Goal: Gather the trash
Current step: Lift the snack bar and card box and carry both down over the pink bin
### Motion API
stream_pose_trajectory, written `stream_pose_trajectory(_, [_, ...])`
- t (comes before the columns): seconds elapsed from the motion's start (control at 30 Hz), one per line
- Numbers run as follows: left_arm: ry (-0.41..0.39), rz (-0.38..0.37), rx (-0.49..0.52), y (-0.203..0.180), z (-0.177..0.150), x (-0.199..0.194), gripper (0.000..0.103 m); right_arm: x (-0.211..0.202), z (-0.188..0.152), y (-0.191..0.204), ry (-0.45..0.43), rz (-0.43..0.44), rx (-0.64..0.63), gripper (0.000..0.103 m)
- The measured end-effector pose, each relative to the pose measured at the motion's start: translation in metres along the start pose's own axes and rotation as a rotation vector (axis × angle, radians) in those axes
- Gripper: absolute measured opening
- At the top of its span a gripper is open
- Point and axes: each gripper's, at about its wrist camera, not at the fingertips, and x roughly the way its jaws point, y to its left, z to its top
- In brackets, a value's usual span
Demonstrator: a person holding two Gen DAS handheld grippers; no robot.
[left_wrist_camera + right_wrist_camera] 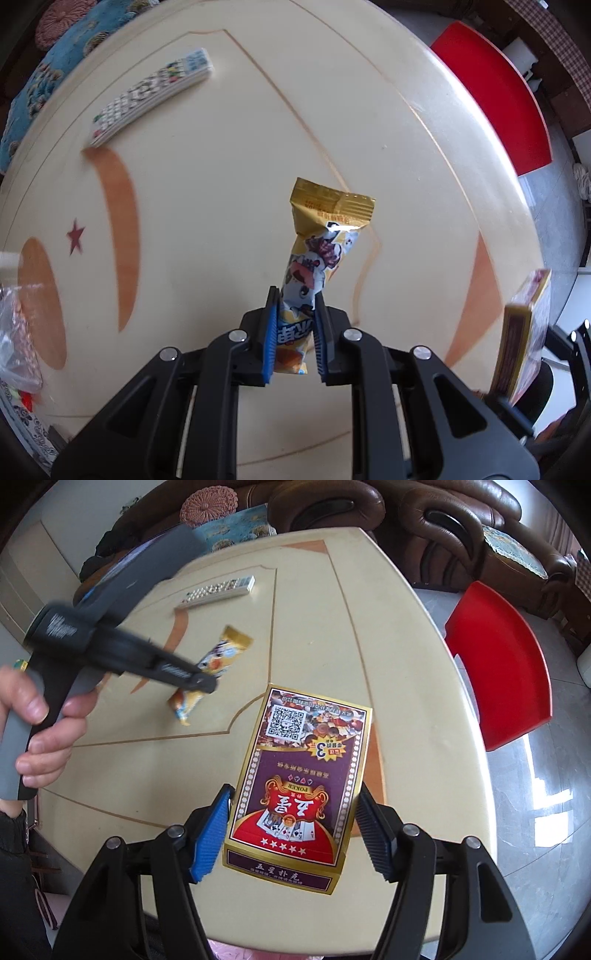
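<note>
Table (221,206) under both grippers. Right gripper (291,834) clamps poker card box (299,786) between its fingers, far end sticking out ahead. Left gripper (294,341) pinches snack wrapper (321,251), lower end hidden between pads, top protruding forward. Remote (155,94) far ahead-left, blurred.

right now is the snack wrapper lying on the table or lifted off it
Lifted. The snack wrapper is pinched between the left gripper pads, its gold end in the air above the table.
</note>
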Motion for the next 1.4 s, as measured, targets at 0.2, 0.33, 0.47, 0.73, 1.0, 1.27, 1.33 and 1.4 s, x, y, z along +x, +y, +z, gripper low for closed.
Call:
stream_pose_trajectory(0.2, [-0.099,0.007,-0.018,0.009,-0.064,-0.048,0.018,-0.038,-0.007,0.016,-0.049,0.033,-0.036,0.063])
stream_pose_trajectory(0.33, [-0.166,0.018,-0.029,0.014,-0.109,-0.081,0.018,-0.074,-0.018,0.039,-0.09,0.06,-0.084,0.063])
stream_pose_trajectory(0.47, [-0.24,0.036,-0.036,0.018,-0.156,-0.123,0.018,-0.1,-0.033,0.057,-0.123,0.077,-0.137,0.063])
stream_pose_trajectory(0.73, [-0.375,0.091,-0.052,0.005,-0.248,-0.176,0.018,-0.149,-0.074,0.084,-0.164,0.107,-0.209,0.063])
stream_pose_trajectory(1.0, [-0.46,0.12,-0.04,-0.031,-0.317,-0.181,0.018,-0.167,-0.122,0.091,-0.162,0.119,-0.242,0.063])
stream_pose_trajectory(1.27, [-0.462,0.074,-0.01,-0.058,-0.357,-0.159,0.018,-0.174,-0.164,0.085,-0.15,0.118,-0.239,0.063])
stream_pose_trajectory(1.33, [-0.455,0.068,-0.004,-0.063,-0.364,-0.15,0.018,-0.171,-0.173,0.082,-0.139,0.119,-0.238,0.063])
stream_pose_trajectory(1.4, [-0.446,0.058,0.003,-0.068,-0.369,-0.139,0.018,-0.165,-0.184,0.08,-0.125,0.117,-0.234,0.063])
